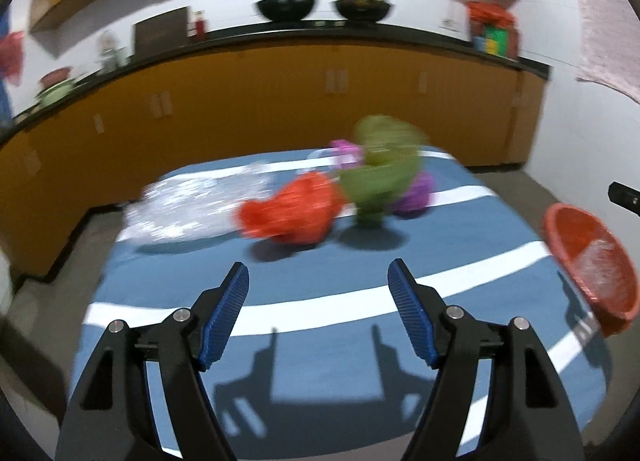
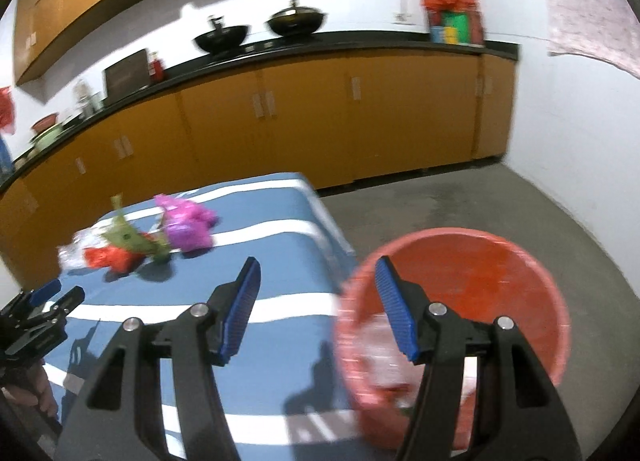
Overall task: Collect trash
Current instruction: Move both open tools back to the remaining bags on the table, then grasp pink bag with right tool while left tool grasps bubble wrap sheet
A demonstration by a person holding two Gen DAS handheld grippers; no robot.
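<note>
Hovering over the blue white-striped table (image 1: 168, 285), the left gripper (image 1: 319, 281) has jaws spread, nothing between them. Trash pile sits on the table beyond the fingertips, well apart from them. Blurred by motion: one red crumpled bag (image 1: 292, 209), one green wrapper (image 1: 380, 169) just beside it, one purple wrapper (image 1: 416, 193) behind the green, one pink piece (image 1: 345, 149) at the far table edge, one clear plastic sheet (image 1: 188, 205) beside the red bag. Right gripper (image 2: 317, 285) also spread, empty, one finger over the table, the other over the red basket (image 2: 520, 285). Basket stands off the table's right side, with clear plastic (image 2: 380, 345) inside. In the right wrist view the left gripper (image 2: 52, 295) shows over the table's near left part. Counts: two grippers, one basket, five trash pieces on the table.
</note>
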